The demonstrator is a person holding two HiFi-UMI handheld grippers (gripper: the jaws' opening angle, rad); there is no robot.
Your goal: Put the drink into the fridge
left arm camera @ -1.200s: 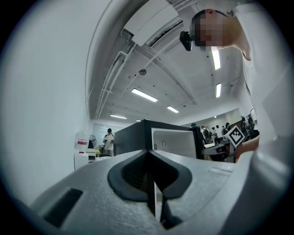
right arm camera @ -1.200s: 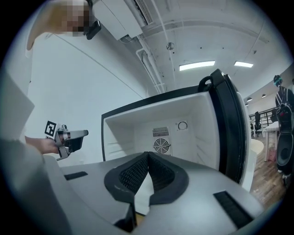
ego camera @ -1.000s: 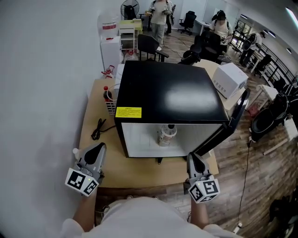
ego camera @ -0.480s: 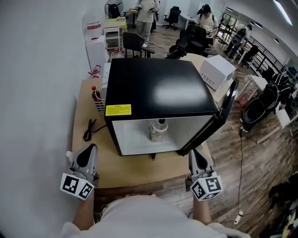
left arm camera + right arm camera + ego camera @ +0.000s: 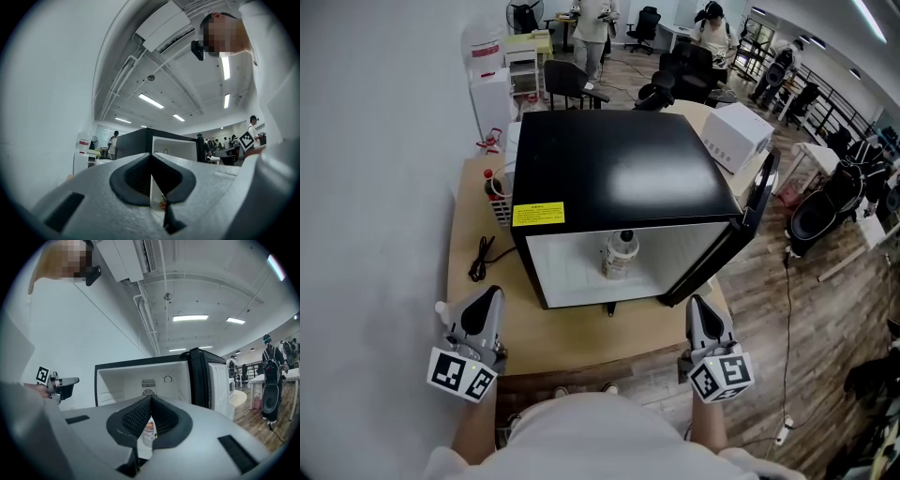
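- Black box-shaped mini fridge [image 5: 619, 169] with white interior: stands on the middle and back of the pale wooden worktop [image 5: 572, 328]. Its opening faces the front edge.
- Black fridge door [image 5: 759, 202]: swung open past the worktop's right edge.
- Drink, a pale plastic bottle with a dark cap [image 5: 619, 255]: upright inside the fridge, about mid-width and near the opening. No jaws touch it.
- Left gripper [image 5: 490, 300], grey with a marker cube: at the front left corner of the worktop. Its jaws are clenched tip to tip on nothing.
- Right gripper [image 5: 698, 302], same build: at the front right corner, near the foot of the open door. Its jaws are pressed together and hold nothing.
- Yellow rectangular label [image 5: 537, 215]: on the fridge top, front left corner.
- Black cable [image 5: 483, 258]: loose on the worktop near its left edge.
- White wire basket [image 5: 499, 208]: between the fridge and the left edge, with a red-capped bottle [image 5: 490, 178] in it.
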